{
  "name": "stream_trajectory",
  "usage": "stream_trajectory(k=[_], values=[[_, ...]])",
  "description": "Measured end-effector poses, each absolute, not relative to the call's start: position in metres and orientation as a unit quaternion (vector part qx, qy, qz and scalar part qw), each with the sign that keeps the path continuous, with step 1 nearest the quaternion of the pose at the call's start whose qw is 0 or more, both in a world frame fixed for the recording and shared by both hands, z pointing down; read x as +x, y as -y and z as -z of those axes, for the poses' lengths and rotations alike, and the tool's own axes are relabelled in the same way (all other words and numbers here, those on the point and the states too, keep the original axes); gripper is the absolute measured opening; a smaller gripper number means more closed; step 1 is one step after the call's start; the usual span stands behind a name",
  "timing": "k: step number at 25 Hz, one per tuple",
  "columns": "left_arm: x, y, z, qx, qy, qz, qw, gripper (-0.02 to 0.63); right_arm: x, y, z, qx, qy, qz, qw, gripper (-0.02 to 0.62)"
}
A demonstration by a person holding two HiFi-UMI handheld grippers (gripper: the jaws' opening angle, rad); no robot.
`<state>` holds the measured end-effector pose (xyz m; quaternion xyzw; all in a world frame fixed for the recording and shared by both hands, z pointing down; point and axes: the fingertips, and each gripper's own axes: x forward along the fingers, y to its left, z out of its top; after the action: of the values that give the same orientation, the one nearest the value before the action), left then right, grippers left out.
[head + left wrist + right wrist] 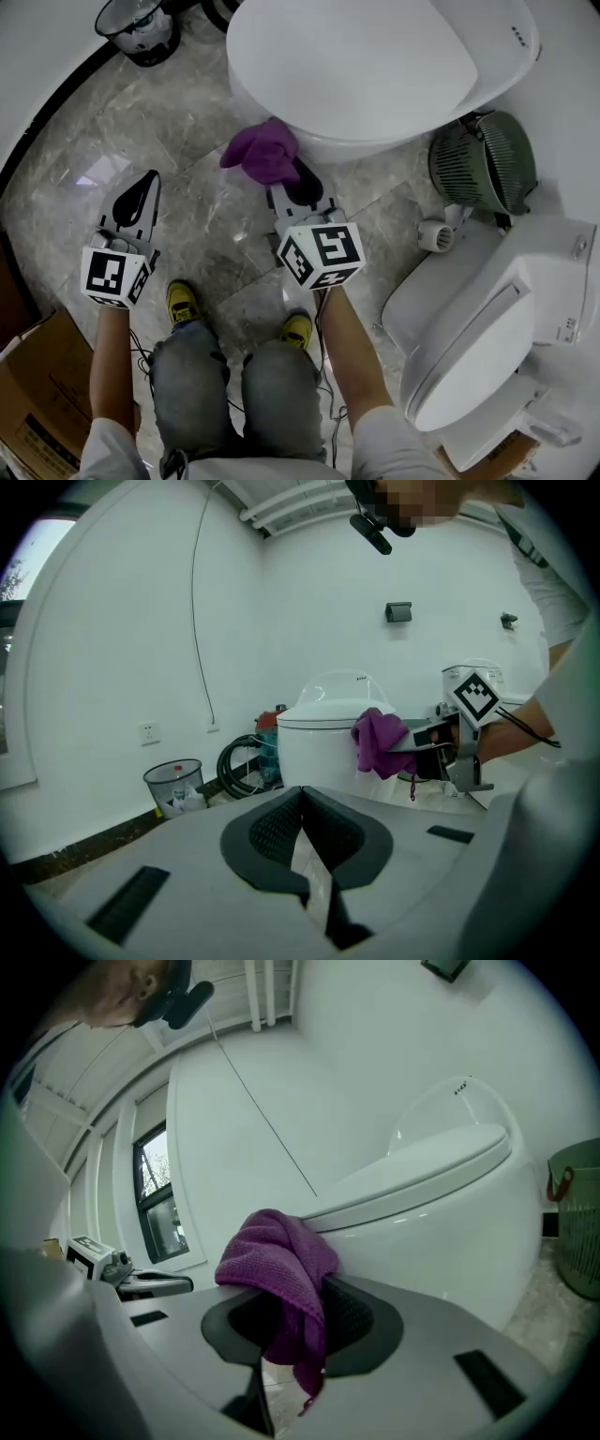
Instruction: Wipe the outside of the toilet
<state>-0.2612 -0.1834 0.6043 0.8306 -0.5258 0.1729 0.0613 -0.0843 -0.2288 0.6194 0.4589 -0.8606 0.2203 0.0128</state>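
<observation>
The toilet (pixel 356 56) stands lid-down on the marble floor (pixel 202 117), a purple cloth (pixel 261 155) at its bowl's front, clenched in the right claw (pixel 295 180). The left claw (pixel 141 192) hangs closed, empty. Wiping looks barely started; next, press and sweep around the bowl.

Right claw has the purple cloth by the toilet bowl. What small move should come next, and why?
Probably ease the right claw forward so the cloth presses on the side of the toilet, then sweep. The claw is shut on the cloth beside the bowl; contact is unclear. The left claw is shut, empty, off aside.
</observation>
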Motion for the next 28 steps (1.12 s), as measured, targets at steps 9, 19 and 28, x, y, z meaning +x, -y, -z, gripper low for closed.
stream_trajectory(k=[9, 19, 28], values=[[-0.235, 0.199, -0.622, 0.846, 0.509, -0.156, 0.025, 0.017, -0.034, 0.224, -0.614, 0.483, 0.849, -0.213, -0.040, 0.120], [-0.194, 0.202, -0.636, 0.863, 0.483, -0.151, -0.001, 0.017, 0.081, 0.239, -0.624, 0.565, 0.801, -0.191, -0.053, 0.120], [-0.179, 0.198, -0.648, 0.869, 0.458, -0.183, -0.022, 0.017, 0.145, 0.267, -0.639, 0.613, 0.770, -0.172, -0.049, 0.124]])
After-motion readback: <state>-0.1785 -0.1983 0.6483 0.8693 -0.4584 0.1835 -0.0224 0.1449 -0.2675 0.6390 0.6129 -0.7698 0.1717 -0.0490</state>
